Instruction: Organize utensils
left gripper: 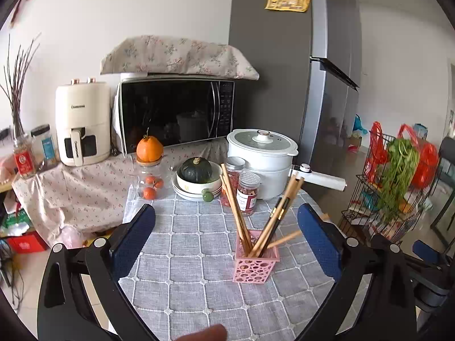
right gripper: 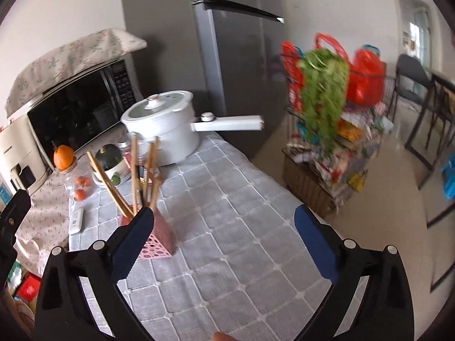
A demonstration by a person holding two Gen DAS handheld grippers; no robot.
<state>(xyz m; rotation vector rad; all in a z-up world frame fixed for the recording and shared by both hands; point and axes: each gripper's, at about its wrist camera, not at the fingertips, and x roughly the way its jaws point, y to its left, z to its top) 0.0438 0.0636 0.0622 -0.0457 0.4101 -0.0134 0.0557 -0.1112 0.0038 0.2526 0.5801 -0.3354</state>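
A pink perforated utensil holder (left gripper: 255, 258) stands on the grey checked tablecloth (left gripper: 193, 255) and holds several wooden and dark chopsticks (left gripper: 241, 213) that lean outward. My left gripper (left gripper: 226, 228) is open and empty, with the holder between its blue fingers, nearer the right one. In the right wrist view the holder (right gripper: 159, 241) with chopsticks (right gripper: 136, 176) sits just behind my left finger (right gripper: 133, 241). My right gripper (right gripper: 224, 233) is open and empty above the cloth.
A white electric pot (left gripper: 261, 159) with a long handle, two spice jars (left gripper: 247, 196), a bowl with a green squash (left gripper: 197, 182) and a jar topped by an orange (left gripper: 149, 170) stand behind. A microwave (left gripper: 176, 110) and fridge (left gripper: 284, 56) lie beyond. A wire rack with greens (right gripper: 324, 130) stands right.
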